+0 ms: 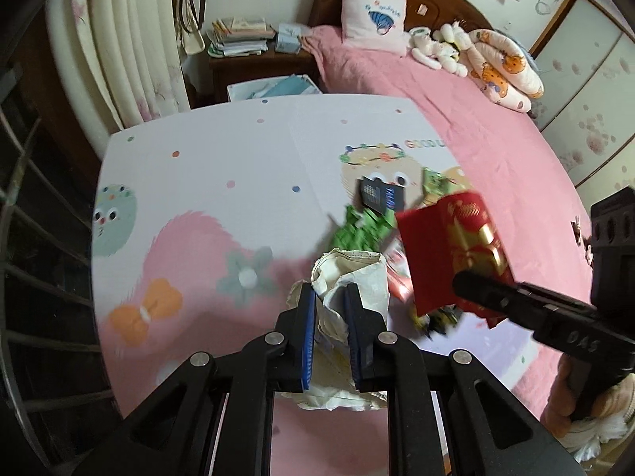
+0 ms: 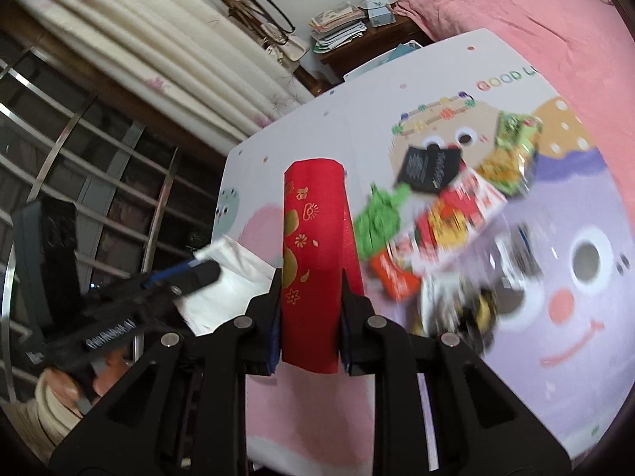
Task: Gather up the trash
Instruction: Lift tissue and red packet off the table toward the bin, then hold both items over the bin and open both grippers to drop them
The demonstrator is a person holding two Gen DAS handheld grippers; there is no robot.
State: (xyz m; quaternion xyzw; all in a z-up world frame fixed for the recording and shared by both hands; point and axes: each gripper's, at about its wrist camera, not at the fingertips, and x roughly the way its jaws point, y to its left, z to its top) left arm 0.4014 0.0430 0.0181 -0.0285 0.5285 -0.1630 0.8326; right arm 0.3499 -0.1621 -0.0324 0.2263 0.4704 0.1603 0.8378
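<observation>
My left gripper (image 1: 331, 297) is shut on a crumpled white paper bag (image 1: 349, 277) above the cartoon play mat (image 1: 238, 166); the bag also shows in the right wrist view (image 2: 234, 277). My right gripper (image 2: 311, 277) is shut on a red envelope with gold print (image 2: 313, 246), which also shows in the left wrist view (image 1: 456, 254). A pile of trash lies on the mat: a green wrapper (image 1: 361, 230), a black card (image 1: 381, 192) and colourful snack packets (image 2: 448, 226).
The mat lies on a bed with a pink blanket (image 1: 476, 127). A pillow (image 1: 375, 16) and soft toys (image 1: 440, 45) sit at the headboard. A nightstand with stacked books (image 1: 242, 35), a curtain (image 1: 131, 39) and a window grille (image 2: 79, 158) are to the left.
</observation>
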